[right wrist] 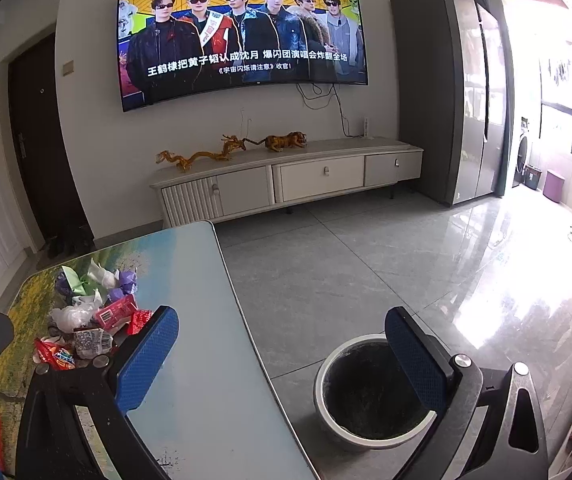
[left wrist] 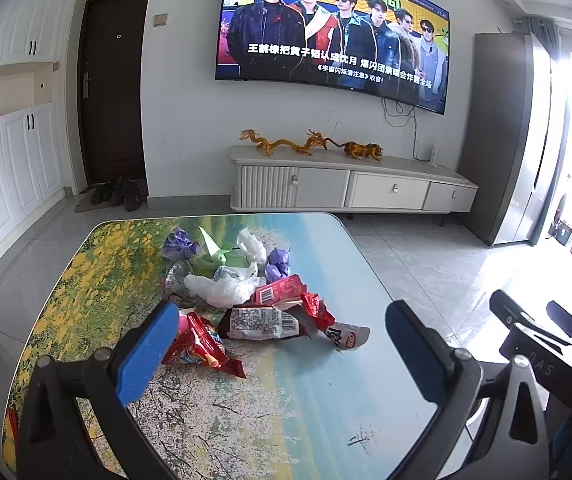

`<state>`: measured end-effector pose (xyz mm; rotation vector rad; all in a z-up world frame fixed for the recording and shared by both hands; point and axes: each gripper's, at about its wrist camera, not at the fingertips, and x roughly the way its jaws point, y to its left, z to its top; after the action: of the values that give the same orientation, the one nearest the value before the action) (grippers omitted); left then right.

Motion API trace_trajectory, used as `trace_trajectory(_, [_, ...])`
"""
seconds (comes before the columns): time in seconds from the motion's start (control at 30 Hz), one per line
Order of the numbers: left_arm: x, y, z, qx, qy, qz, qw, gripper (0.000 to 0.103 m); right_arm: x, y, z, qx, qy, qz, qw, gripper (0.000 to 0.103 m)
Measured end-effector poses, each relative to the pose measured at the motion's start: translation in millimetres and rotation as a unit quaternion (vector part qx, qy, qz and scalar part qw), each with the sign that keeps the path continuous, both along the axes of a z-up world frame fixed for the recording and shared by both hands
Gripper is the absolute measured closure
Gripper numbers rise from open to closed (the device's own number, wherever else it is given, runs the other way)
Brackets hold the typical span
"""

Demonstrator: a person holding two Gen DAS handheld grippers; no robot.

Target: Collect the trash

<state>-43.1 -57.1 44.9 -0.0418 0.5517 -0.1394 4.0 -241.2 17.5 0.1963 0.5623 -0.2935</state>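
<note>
Both tongs wide open, empty: left gripper (left wrist: 282, 344) over trash pile (left wrist: 246, 292) on table (left wrist: 326, 400); right gripper (right wrist: 282, 352) above bin (right wrist: 366, 396) on floor, bin contents unclear.

A lit television (left wrist: 332, 28) hangs above a white cabinet (left wrist: 350, 184) bearing dragon figurines (left wrist: 282, 143)

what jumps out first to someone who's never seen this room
The huge wall-mounted television, lit with a row of men in sunglasses, dominates the far wall above a low cabinet. Next comes the heap of crumpled wrappers on the painted table, with a dark-lined trash bin on the floor beside it.
</note>
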Motion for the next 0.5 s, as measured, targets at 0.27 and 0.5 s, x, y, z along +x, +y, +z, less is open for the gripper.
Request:
trace_trajectory(0.27, [-16.6,-20.7,2.9,0.008,-0.006,-0.058,0.9983,0.0,-4.9,-9.0,7.2,-0.009,0.001,-0.01,1.0,0.0])
trace_trajectory(0.5, [-9.9,-30.7,-17.2,-0.003,0.033,-0.105,0.9939,0.0,-2.6,-22.7,7.1,-0.016,0.022,-0.035,0.999,0.0])
